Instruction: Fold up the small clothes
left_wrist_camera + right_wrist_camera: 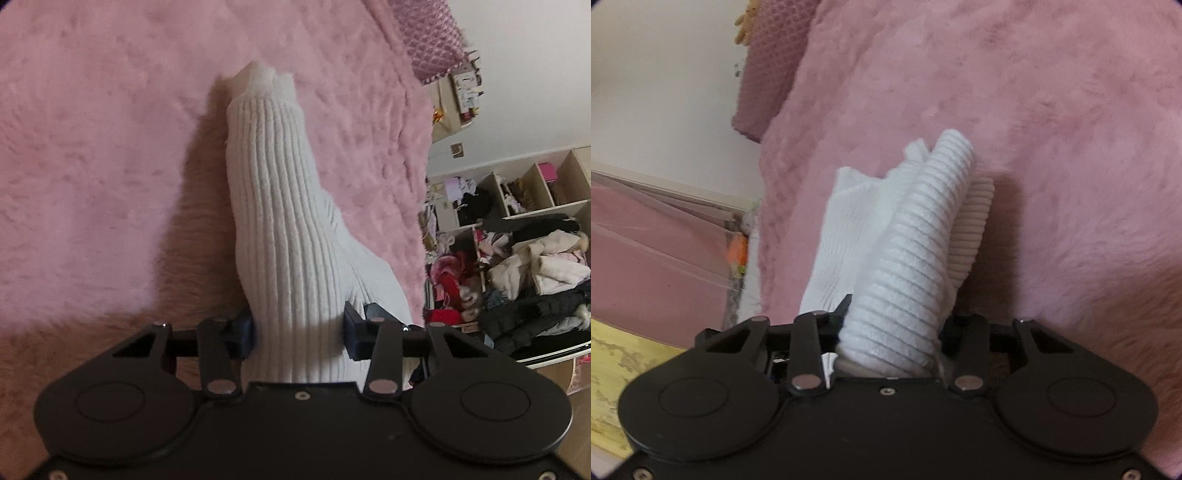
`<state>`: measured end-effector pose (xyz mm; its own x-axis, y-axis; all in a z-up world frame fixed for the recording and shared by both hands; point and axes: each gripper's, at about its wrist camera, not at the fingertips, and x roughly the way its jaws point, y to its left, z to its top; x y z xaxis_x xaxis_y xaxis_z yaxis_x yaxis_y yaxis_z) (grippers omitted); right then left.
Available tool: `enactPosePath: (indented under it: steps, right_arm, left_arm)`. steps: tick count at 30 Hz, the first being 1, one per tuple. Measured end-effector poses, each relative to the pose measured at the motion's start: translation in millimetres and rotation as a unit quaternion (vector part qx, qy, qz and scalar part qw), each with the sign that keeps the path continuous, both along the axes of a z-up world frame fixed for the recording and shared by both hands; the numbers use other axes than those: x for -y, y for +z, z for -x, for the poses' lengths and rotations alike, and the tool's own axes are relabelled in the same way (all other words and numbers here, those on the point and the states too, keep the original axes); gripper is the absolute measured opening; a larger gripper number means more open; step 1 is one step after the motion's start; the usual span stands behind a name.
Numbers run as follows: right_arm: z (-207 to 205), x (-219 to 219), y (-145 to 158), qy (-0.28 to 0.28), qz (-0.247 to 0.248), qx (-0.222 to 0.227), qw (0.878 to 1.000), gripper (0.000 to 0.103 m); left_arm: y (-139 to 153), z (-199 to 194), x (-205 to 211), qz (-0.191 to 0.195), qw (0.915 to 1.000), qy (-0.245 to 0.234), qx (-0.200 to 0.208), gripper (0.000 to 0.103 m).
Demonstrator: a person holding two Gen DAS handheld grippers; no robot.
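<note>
Soft indoor light, fisheye-warped edges, slight blur

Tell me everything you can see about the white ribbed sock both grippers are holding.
The white ribbed knit sock looks soft and thick, with lengthwise ribs and a smoother, plainer end farthest from the left gripper. It stretches out over the fluffy pink blanket. In the right wrist view it appears bunched and folded over itself, with the right gripper closed on it. Both grippers clamp it between their fingers.
</note>
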<state>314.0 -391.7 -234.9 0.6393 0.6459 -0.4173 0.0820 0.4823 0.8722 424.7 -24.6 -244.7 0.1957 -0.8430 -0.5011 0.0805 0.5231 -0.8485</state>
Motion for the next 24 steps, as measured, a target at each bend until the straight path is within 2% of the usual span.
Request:
enactPosePath:
  steps: [7,12,16,20,22,24]
  right_arm:
    - [4.9,-36.9,40.9,0.037,0.004,0.044,0.998,0.041]
    - [22.2,-75.4,48.7,0.072,0.009,0.054,0.996,0.041]
    - [45.9,-107.9,32.5,0.089,0.019,0.043,0.995,0.041]
    - [65.6,-127.0,0.9,0.090,0.030,0.011,0.995,0.041]
    - [75.6,-129.6,-14.7,0.084,0.035,0.000,0.996,0.041]
    - [82.2,-126.4,-25.2,0.072,0.023,-0.002,0.997,0.040]
  left_arm:
    - [42.9,21.1,-45.5,0.014,0.9990,0.021,0.038,0.044]
    - [54.3,59.0,-95.1,0.005,0.9983,0.040,0.042,0.044]
    - [39.5,87.9,-128.9,-0.007,0.9983,0.051,0.026,0.045]
    - [5.1,109.9,-143.3,-0.031,0.9981,0.053,-0.005,0.045]
    - [-10.2,118.8,-145.7,-0.046,0.9977,0.049,-0.010,0.045]
    - [-21.6,125.0,-149.2,-0.041,0.9979,0.048,-0.015,0.046]
